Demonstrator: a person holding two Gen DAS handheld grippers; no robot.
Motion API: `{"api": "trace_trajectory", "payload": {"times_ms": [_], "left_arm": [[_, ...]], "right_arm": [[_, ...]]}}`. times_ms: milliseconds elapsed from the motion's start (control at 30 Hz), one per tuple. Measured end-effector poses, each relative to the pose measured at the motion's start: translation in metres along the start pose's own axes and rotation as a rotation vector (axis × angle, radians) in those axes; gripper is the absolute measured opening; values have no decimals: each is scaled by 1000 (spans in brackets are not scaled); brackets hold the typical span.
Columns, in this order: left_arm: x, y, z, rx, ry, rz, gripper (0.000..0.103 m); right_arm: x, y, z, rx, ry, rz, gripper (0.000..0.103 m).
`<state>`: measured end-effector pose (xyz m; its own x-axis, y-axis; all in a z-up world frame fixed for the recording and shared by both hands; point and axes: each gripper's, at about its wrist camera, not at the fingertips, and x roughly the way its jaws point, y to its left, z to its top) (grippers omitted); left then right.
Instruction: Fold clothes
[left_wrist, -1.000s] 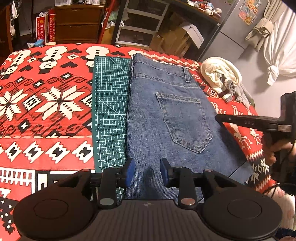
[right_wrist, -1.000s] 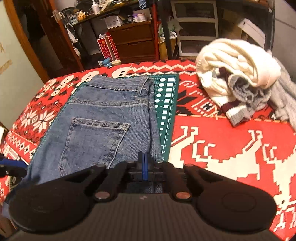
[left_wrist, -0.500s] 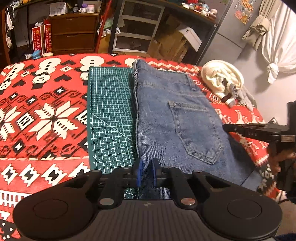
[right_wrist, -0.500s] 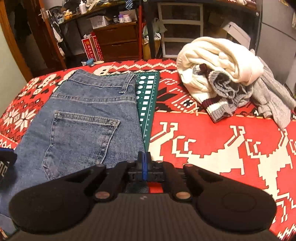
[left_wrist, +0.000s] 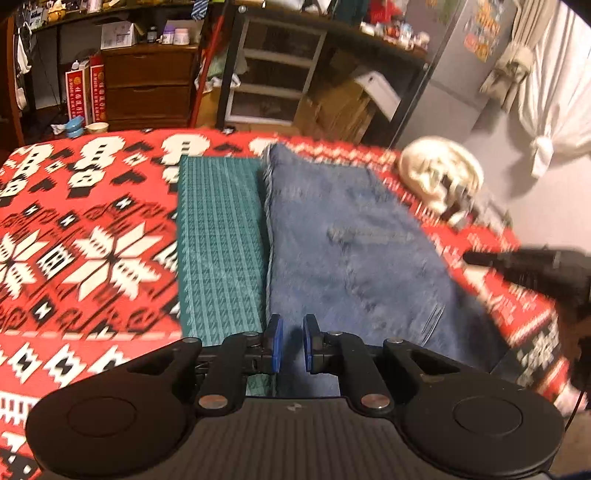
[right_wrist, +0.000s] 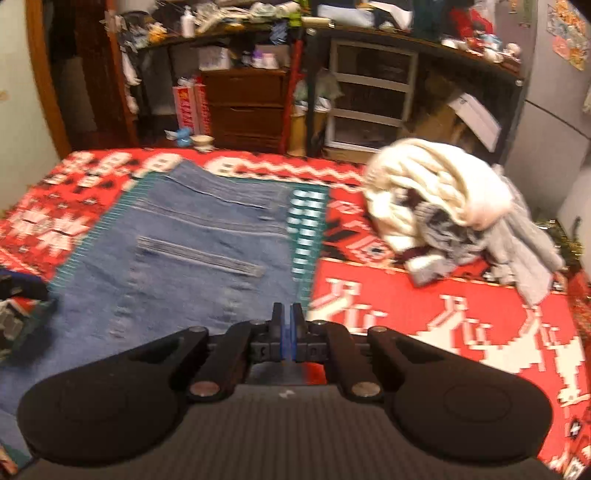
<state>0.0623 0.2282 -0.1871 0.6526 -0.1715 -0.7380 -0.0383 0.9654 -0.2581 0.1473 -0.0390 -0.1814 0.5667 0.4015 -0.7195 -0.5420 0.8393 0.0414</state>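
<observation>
Left tongs (left_wrist: 292, 345) sit at the bottom middle of the left wrist view with a small gap between the blue pads, nothing in there, so released. Right tongs (right_wrist: 286, 332) at the bottom middle of the right wrist view are clenched, pads pressed together; whether any cloth is caught between them is impossible to say from this angle.

Biggest thing going: the red patterned blanket (left_wrist: 85, 236) covering the surface across both views. On it, a green cutting mat (left_wrist: 221, 236), and on top of that the folded jeans (left_wrist: 354, 251), filling the centre of the left view and the centre-left of the right view (right_wrist: 192, 266), back pocket up. Both shots are motion-blurred, so the stitching is smeared.

View differences: the left view shows a wide strip of mat left of the jeans; the right view shows only a thin strip with pale markings on their right side (right_wrist: 306, 229). The cream and grey clothes pile (right_wrist: 450, 206) is big in the right view's upper right, but small and far off in the left view. The left view also catches the right tongs as a dark blur at its right edge (left_wrist: 532, 264).
</observation>
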Motion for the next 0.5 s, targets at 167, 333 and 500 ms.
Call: {"api": "trace_trajectory", "payload": {"times_ms": [167,333,500], "left_arm": [[14,-3,2,14,26,-1,7],[29,-7,4,28,52,-2,4],[43,-10,6,42,78,-3,4]], "right_arm": [[15,22,-5,-29,51,53,2],[26,8,-22,37,67,53,0],[20,1,-30,35,65,71,0]]}}
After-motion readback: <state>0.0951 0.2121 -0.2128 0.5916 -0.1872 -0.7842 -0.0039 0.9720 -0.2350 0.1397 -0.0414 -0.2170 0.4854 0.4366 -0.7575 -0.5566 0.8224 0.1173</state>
